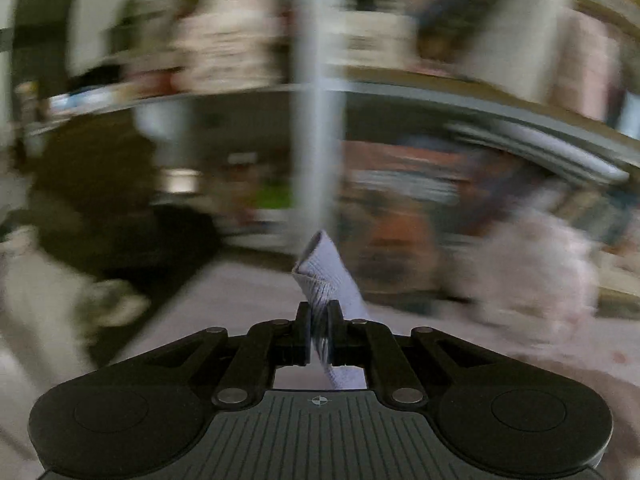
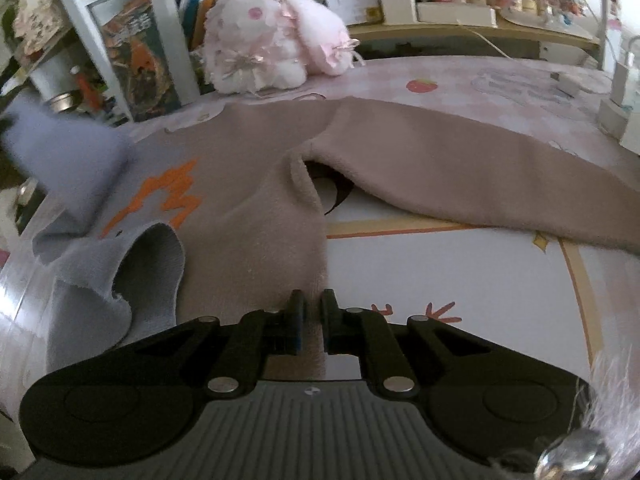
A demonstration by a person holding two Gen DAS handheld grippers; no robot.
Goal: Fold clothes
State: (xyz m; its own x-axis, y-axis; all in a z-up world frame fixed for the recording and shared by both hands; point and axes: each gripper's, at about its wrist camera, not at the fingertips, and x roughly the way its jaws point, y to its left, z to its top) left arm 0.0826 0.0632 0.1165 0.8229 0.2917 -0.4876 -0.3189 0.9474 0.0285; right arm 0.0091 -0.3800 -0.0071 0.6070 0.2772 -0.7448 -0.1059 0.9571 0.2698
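Note:
A mauve sweater (image 2: 256, 184) with an orange print (image 2: 168, 196) lies spread on the patterned table (image 2: 460, 280), one long sleeve (image 2: 460, 160) reaching right. My right gripper (image 2: 311, 304) is shut on the sweater's lower hem edge. My left gripper (image 1: 319, 316) is shut on a lavender ribbed cuff (image 1: 326, 272), held up in the air; its view is motion-blurred. In the right wrist view the lifted lavender sleeve (image 2: 64, 152) shows blurred at the left, and a grey-lavender fold (image 2: 148, 272) lies beside my right gripper.
A pink plush toy (image 2: 272, 36) sits at the table's back edge. Books (image 2: 148, 56) and a white shelf frame (image 2: 80, 20) stand behind it. Small boxes (image 2: 624, 104) stand at the right edge. A furry object with a metal ball (image 2: 576, 456) is at bottom right.

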